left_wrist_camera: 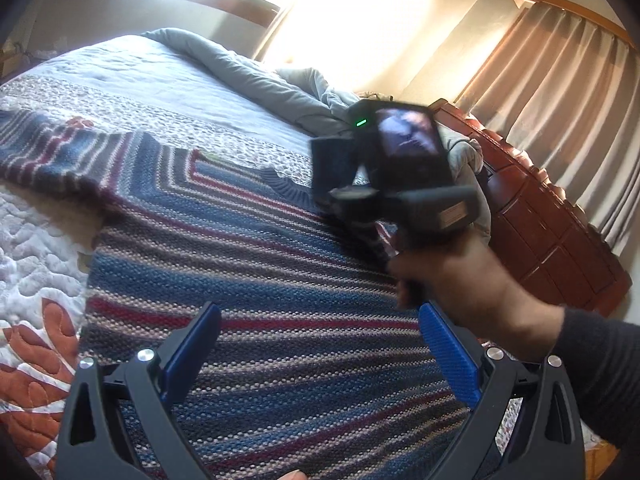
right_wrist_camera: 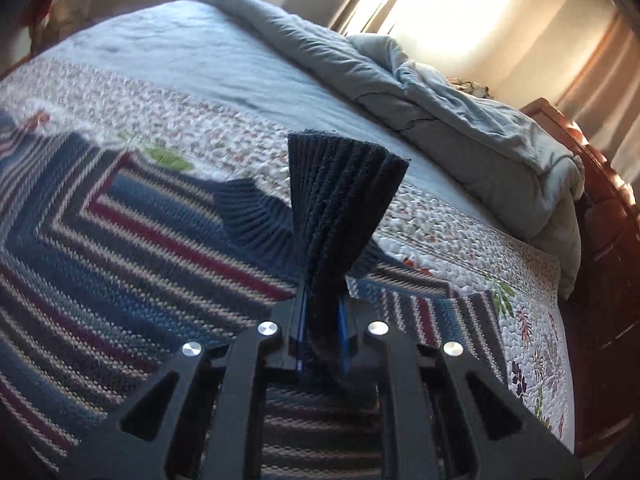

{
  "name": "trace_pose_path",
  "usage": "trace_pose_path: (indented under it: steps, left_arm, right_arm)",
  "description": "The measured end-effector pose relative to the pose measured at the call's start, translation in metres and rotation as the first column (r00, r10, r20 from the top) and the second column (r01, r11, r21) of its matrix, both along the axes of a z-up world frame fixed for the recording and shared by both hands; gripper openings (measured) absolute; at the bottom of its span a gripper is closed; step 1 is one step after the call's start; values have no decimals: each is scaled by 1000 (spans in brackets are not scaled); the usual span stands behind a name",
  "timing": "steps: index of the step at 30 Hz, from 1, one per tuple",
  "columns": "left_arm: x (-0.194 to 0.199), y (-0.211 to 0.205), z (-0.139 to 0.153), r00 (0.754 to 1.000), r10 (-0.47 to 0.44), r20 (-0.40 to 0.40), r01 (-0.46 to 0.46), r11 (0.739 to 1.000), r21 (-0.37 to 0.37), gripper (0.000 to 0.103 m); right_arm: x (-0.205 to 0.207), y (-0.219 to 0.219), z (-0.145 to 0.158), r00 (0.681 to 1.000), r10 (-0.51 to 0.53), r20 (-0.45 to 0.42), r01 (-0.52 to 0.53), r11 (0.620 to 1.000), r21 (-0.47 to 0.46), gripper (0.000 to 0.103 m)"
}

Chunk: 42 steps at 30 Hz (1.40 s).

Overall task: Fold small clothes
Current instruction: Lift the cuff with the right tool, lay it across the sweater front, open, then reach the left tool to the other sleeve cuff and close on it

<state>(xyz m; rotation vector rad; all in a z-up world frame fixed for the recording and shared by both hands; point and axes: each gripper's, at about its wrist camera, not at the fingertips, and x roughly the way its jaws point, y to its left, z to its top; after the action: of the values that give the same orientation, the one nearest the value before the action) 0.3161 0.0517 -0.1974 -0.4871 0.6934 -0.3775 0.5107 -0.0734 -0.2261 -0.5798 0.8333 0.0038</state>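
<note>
A knitted sweater [left_wrist_camera: 260,264] striped in blue, maroon and grey lies spread on the bed, its navy ribbed collar [left_wrist_camera: 286,188] at the far side. My left gripper [left_wrist_camera: 320,320] hovers open over the sweater's body with nothing between its blue pads [left_wrist_camera: 448,352]. In the right wrist view my right gripper [right_wrist_camera: 323,304] is shut on a navy ribbed cuff [right_wrist_camera: 344,184], which fans out above the jaws over the sweater [right_wrist_camera: 120,240] and near the collar [right_wrist_camera: 252,216]. A person's hand [left_wrist_camera: 460,284] holds that gripper's blurred housing [left_wrist_camera: 404,168] to the right of the collar.
A white quilted bedspread [right_wrist_camera: 440,236] with a floral print covers the bed. A grey duvet [right_wrist_camera: 460,128] is bunched along the far side. A reddish wooden bed board [left_wrist_camera: 552,216] runs along the right edge, with beige curtains [left_wrist_camera: 560,80] and a bright window behind.
</note>
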Motion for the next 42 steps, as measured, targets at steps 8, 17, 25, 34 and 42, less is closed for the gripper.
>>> trace_pose_path:
  steps: [8,17,25,34,42]
  left_arm:
    - [4,9,-4,1000,5,-13,-5,1000,-21,99]
    - [12,36,-16,997,15,-69,-27,986,-167,99]
    - [82,28,-35,973,-106,-207,14,915,-404,99]
    - [215,-13,-69,914,-63,-402,-98,925,-368,99]
    - [236,-26,-88,864,-6,-504,-145,955,-260,99]
  right_arm:
    - [-7,30,-33,995,59,-86,-58,998,16,50]
    - [-57,-51,9,988,-49,-146,117,855,506,77]
    - [-138,-118,-5,959,-219,-182,281,627,727,79]
    - [-139,-125,5,975,-166,-151,222,625,748,80]
    - [-143,-134,21,980,-162,-111,189,619,762,81]
